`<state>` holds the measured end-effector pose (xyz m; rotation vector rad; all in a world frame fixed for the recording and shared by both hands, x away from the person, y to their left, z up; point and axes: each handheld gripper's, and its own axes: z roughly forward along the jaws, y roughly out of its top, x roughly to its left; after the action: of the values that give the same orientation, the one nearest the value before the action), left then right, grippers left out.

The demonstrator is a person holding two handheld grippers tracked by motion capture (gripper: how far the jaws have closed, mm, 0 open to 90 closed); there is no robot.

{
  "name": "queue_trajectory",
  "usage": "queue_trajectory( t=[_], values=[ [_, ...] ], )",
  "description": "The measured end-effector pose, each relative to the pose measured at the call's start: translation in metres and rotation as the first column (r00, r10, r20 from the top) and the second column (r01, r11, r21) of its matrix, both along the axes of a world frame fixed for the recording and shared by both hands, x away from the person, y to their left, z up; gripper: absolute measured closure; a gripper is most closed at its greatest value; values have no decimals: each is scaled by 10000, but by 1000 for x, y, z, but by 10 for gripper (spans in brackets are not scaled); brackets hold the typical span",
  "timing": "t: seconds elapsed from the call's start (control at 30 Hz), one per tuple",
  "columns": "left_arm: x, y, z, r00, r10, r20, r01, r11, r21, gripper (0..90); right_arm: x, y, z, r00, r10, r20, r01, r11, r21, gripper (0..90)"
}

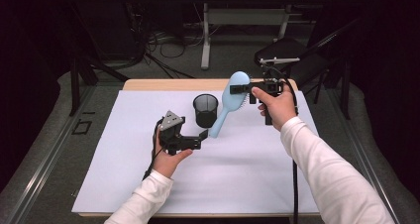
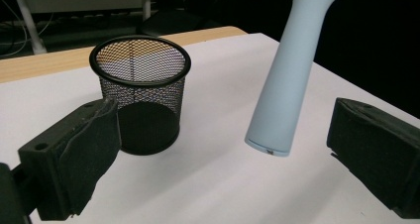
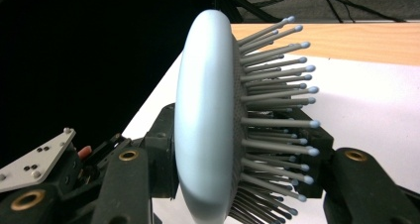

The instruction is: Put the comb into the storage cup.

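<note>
A black mesh cup (image 1: 205, 110) stands upright on the counter (image 1: 124, 184) — on its white sheet (image 1: 237, 169), toward the far edge. Beyond the cup, a bare wooden strip (image 1: 163, 84) of the counter shows. Farther back from the cup — cables (image 1: 163, 48) on the floor, a white desk frame (image 1: 205, 30) and a dark chair (image 1: 287, 53).

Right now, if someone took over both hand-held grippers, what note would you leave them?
Right hand-held gripper: shut on the head of the light blue hairbrush, held tilted above the table, handle end down.
Left hand-held gripper: open, empty, jaws either side of the handle end, not gripping.
Black mesh cup: upright on the white mat, empty, beside the handle.
Done: brush lifted.
Left: probably lower it handle-first into the cup.
</note>
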<state>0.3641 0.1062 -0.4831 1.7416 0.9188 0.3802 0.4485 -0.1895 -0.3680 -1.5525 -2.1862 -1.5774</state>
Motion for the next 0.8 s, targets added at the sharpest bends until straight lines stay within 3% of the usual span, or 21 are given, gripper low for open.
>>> queue_trajectory(
  t=[0.8],
  values=[
    [-1,5,3,9995,225,-239,-228,9997,-91,5,16,16,21,9975,-384,599,417,9977,-543,478]
  ],
)
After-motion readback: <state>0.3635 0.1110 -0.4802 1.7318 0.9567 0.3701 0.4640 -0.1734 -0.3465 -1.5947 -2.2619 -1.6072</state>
